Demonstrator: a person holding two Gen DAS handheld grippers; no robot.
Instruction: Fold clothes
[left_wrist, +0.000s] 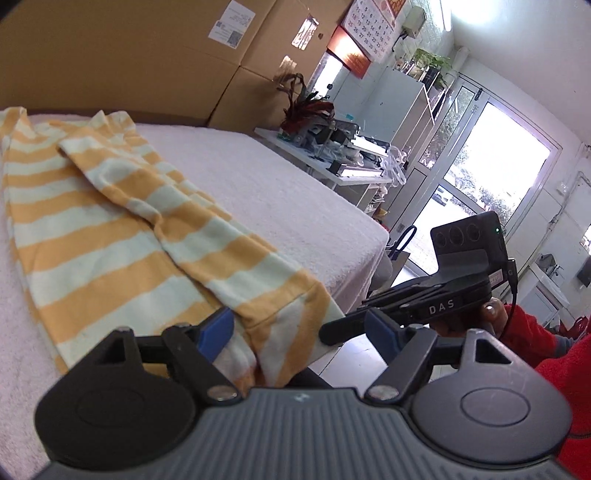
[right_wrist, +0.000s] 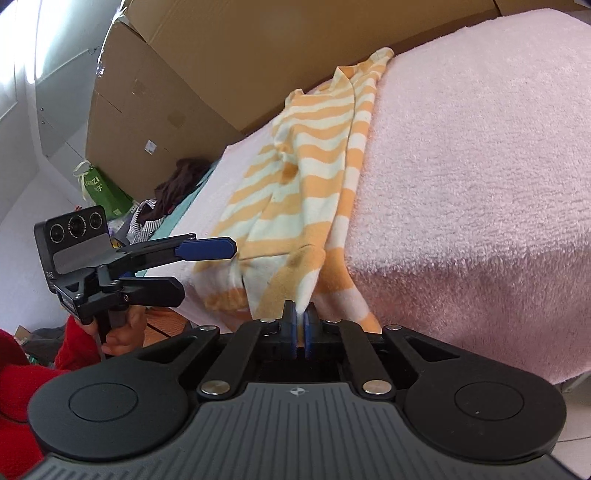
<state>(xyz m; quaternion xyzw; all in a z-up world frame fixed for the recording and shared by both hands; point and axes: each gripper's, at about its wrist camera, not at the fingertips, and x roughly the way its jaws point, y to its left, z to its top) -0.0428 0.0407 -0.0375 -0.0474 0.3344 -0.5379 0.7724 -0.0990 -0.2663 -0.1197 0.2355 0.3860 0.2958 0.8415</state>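
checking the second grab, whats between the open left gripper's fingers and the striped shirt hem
Nothing solid: in the right wrist view the left gripper stands open beside the striped shirt, only air before its hem. The right gripper pinches that hem.

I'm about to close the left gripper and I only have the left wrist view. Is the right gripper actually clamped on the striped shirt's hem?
Observer: Yes. In the right wrist view the right gripper has its blue pads shut on a pinch of the striped shirt at the hem.
Operator: Is my left gripper on cloth yet?
Observer: No. From the right wrist view the left gripper is open, beside the hem that hangs over the edge of the pink blanket.
Operator: Anything beyond the shirt?
Observer: A dark garment lies at the blanket's far edge, by the cardboard boxes.
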